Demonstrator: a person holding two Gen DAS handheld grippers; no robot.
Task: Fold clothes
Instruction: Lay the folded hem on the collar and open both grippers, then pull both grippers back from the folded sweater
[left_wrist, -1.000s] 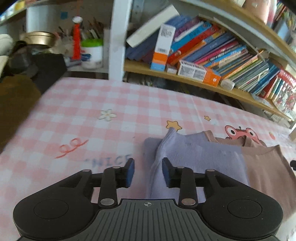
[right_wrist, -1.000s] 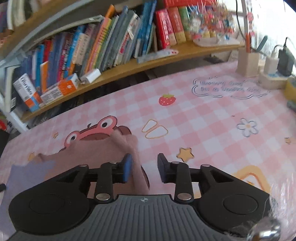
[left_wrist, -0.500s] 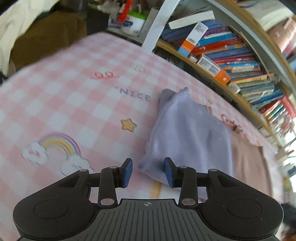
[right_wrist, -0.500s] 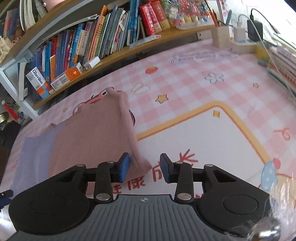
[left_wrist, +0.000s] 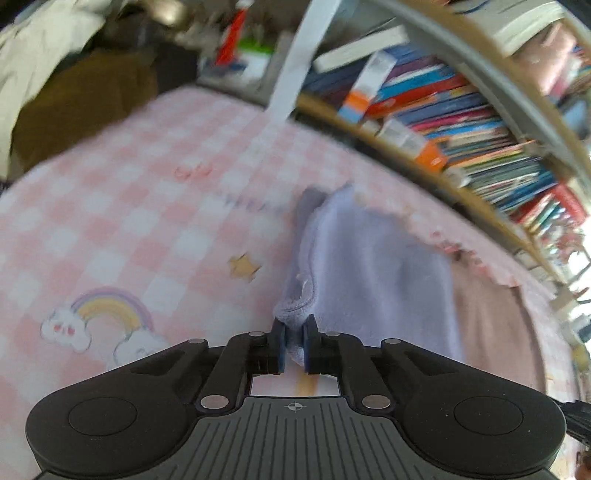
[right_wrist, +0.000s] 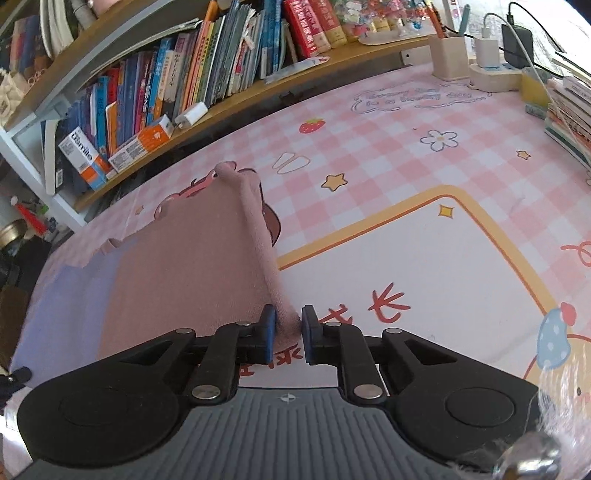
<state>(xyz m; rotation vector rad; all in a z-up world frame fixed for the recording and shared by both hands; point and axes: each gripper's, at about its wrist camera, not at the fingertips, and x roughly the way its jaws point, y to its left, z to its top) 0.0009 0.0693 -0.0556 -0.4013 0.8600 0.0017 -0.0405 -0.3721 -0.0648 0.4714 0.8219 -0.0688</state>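
A two-tone cloth lies on the pink checked table mat (left_wrist: 122, 221): a lilac half (left_wrist: 373, 273) and a dusty pink half (right_wrist: 192, 258). My left gripper (left_wrist: 294, 345) is shut on the near left corner of the lilac half, which bunches between the pads. My right gripper (right_wrist: 288, 338) is shut on the near right corner of the pink half, whose edge rises in a ridge toward the far corner (right_wrist: 229, 171). The lilac half also shows at the left of the right wrist view (right_wrist: 70, 295).
A low wooden bookshelf (right_wrist: 229, 99) full of books runs along the table's far edge. A brown and white pile of clothes (left_wrist: 74, 96) sits at the far left. A pen holder, charger block (right_wrist: 491, 70) and a stack of books (right_wrist: 569, 110) stand at the far right.
Both grippers have closed on the near corners of the cloth. Before that both pulled back from its far edge toward me.
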